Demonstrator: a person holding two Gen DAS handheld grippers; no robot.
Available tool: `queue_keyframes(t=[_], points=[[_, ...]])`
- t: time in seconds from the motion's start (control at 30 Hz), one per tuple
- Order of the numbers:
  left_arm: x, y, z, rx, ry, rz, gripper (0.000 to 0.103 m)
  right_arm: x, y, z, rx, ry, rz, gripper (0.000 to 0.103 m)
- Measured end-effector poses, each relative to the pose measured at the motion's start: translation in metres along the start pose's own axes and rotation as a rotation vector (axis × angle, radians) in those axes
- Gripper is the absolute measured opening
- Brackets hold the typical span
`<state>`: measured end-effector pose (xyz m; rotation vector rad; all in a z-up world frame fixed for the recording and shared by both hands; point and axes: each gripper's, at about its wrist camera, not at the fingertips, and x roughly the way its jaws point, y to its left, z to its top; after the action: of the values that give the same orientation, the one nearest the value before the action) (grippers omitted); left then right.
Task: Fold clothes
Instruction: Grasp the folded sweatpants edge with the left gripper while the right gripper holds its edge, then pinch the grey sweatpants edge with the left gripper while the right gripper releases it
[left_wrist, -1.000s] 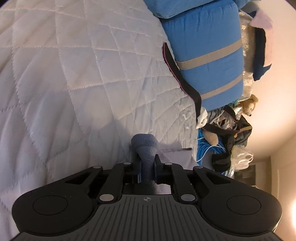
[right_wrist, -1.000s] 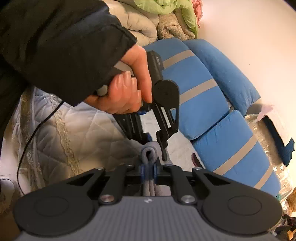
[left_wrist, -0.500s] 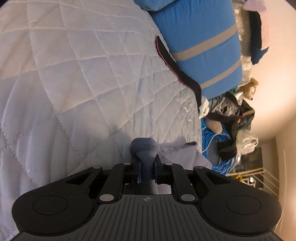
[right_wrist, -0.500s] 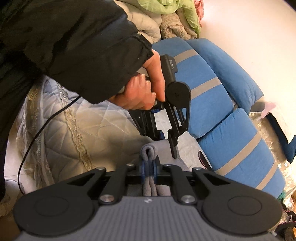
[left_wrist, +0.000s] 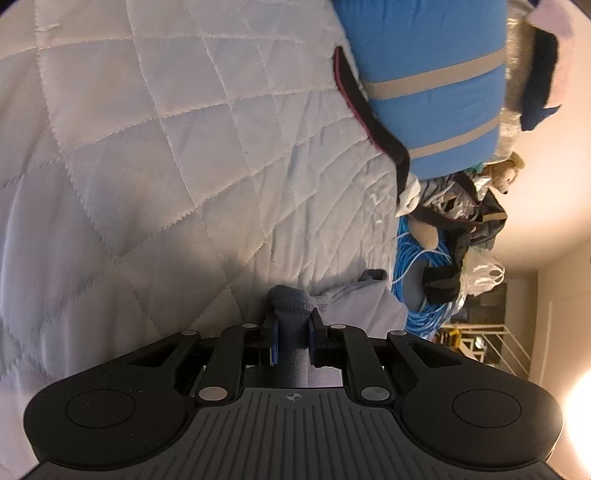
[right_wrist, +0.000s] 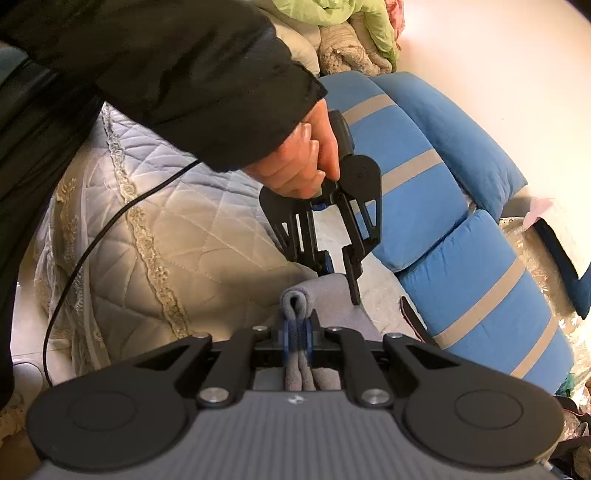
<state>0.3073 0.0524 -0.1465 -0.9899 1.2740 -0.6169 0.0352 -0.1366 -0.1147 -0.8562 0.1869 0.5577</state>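
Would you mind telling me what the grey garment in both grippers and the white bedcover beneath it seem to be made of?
The grey garment looks like soft fleece or brushed knit: matte, fuzzy nap, thick rounded folds. The white bedcover appears to be padded quilted fabric, probably cotton or polyester, with stitched diamond lines and a slight sheen.

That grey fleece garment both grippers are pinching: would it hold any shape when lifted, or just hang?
Probably just hang. The grey fleece garment bunches into a soft fold where the right gripper pinches it, so it looks floppy. Its fuzzy nap, bulging above the left gripper, suggests it should not slip easily. It seems light: a pinch at each end carries it.
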Motion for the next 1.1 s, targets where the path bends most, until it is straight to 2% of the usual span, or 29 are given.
queue_keyframes(t=[0.1,0.13,0.2,0.27,0.33,0.5,0.6,0.7,0.73,0.8,0.87,0.97,1.07,1.1], points=[[0.001,0.003,-0.001,-0.012,0.016,-0.003,0.019,0.002,-0.001,0.000,-0.002,0.004,0.007,0.000],[0.000,0.004,-0.003,-0.013,0.016,-0.007,0.024,0.002,-0.002,0.001,-0.005,0.004,0.010,0.000],[-0.006,0.004,-0.011,-0.007,0.001,-0.031,0.039,0.001,-0.004,0.001,0.007,0.006,0.020,0.000],[-0.013,0.003,-0.023,-0.006,-0.016,-0.068,0.062,0.000,-0.004,0.001,0.013,0.004,0.022,0.000],[-0.019,0.001,-0.035,-0.004,-0.029,-0.094,0.069,-0.002,-0.005,0.001,0.017,0.002,0.020,0.000],[-0.020,-0.003,-0.067,0.031,-0.053,-0.049,0.070,-0.003,-0.010,0.002,0.050,-0.004,0.013,0.000],[-0.021,-0.005,-0.079,0.017,-0.099,-0.039,0.070,-0.003,-0.012,0.003,0.065,-0.007,0.010,0.000],[-0.018,-0.005,-0.085,0.004,-0.125,-0.028,0.068,-0.006,-0.013,0.004,0.077,-0.015,-0.001,0.000],[-0.017,-0.005,-0.086,0.000,-0.132,-0.024,0.063,-0.006,-0.014,0.005,0.082,-0.018,-0.005,0.000],[-0.014,-0.004,-0.089,-0.006,-0.144,-0.016,0.046,-0.008,-0.016,0.005,0.088,-0.024,-0.014,0.000],[-0.012,-0.004,-0.091,-0.013,-0.157,-0.008,0.016,-0.009,-0.017,0.005,0.092,-0.026,-0.018,0.000],[-0.009,-0.004,-0.095,-0.019,-0.173,0.006,0.010,-0.010,-0.017,0.005,0.096,-0.024,-0.019,0.004],[-0.013,-0.006,-0.094,0.011,-0.167,0.026,0.009,-0.011,-0.016,0.002,0.103,-0.026,-0.024,0.039],[-0.014,-0.007,-0.093,0.021,-0.166,0.033,0.009,-0.012,-0.016,0.001,0.106,-0.033,-0.033,0.063]])
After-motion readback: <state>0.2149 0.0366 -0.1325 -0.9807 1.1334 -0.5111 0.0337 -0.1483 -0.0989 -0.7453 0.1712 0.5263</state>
